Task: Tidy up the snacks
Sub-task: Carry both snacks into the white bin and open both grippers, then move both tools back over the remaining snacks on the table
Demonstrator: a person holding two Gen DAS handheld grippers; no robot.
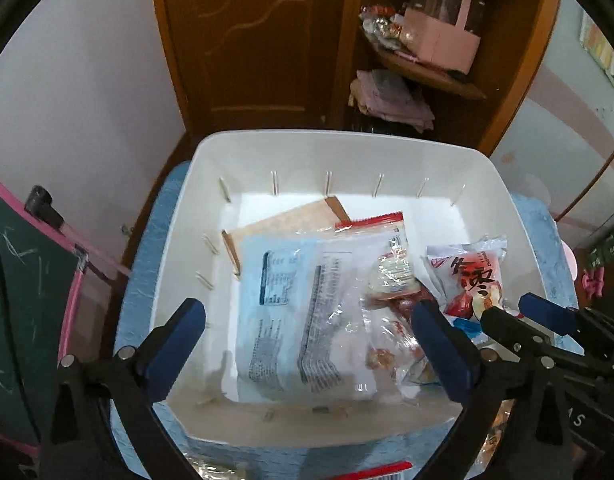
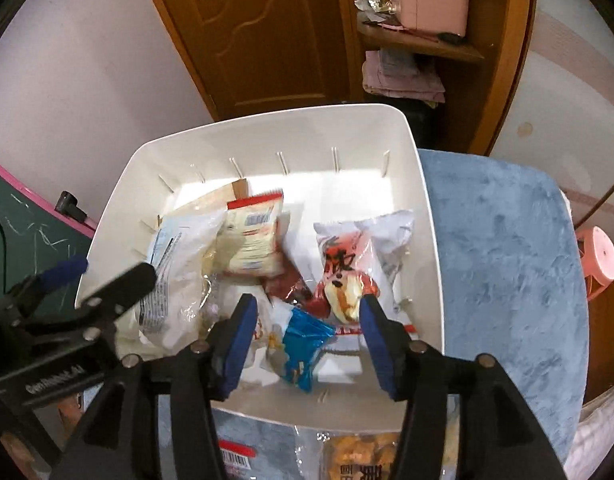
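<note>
A white plastic bin (image 1: 339, 148) (image 2: 419, 216) stands on a blue cloth and holds several snack packs. A large pale-blue and clear pack (image 1: 299, 312) lies flat over a brown card (image 1: 283, 220). A red-topped pack (image 2: 255, 236) leans in the middle. A white and red jujube pack (image 1: 475, 276) (image 2: 347, 272) lies at the right. A small blue pack (image 2: 303, 344) lies near the front. My left gripper (image 1: 307, 352) is open and empty above the large pack. My right gripper (image 2: 307, 344) is open, its fingers on either side of the blue pack.
More snack packs lie on the blue cloth (image 2: 503, 264) in front of the bin (image 2: 359, 456). A wooden door (image 1: 251, 40) and shelves with a pink box (image 1: 439, 36) stand behind. A chalkboard (image 1: 23, 288) stands left. A pink stool (image 2: 597, 256) is at the right.
</note>
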